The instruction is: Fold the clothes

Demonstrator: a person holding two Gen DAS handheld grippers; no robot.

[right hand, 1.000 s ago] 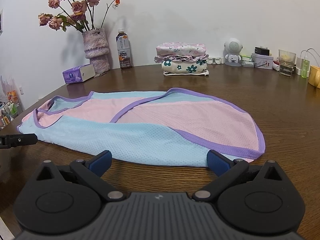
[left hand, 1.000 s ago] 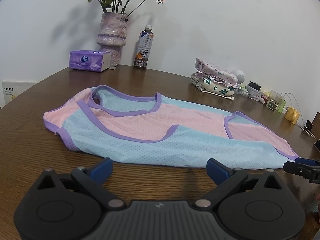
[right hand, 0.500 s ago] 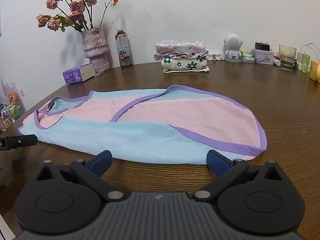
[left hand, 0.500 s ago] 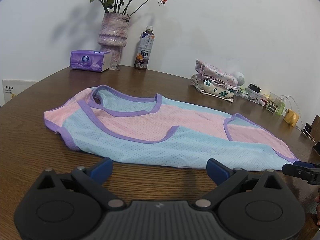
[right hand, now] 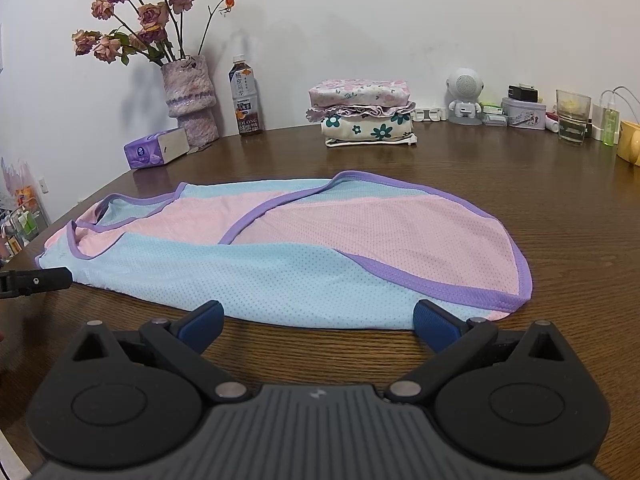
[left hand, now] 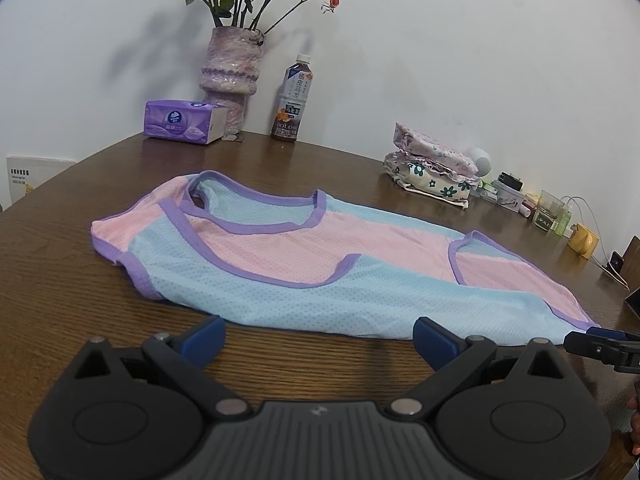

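Note:
A pink and light-blue mesh garment with purple trim (left hand: 304,264) lies flat across the brown wooden table (left hand: 60,300); it also shows in the right wrist view (right hand: 320,248). My left gripper (left hand: 318,338) is open and empty, just short of the garment's near blue edge. My right gripper (right hand: 318,326) is open and empty, its fingertips at the near hem. Each gripper's tip shows at the edge of the other's view: the right one (left hand: 600,342) by the hem corner, the left one (right hand: 36,280) by the shoulder end.
At the back stand a vase of dried roses (left hand: 232,68), a purple tissue pack (left hand: 184,122), a tea bottle (left hand: 292,100) and a stack of folded floral clothes (right hand: 364,112). Small items, a glass (right hand: 574,116) and a yellow mug (left hand: 582,238) line the far right.
Both grippers have drawn back and risen a little from the garment's near edge. The garment has not moved.

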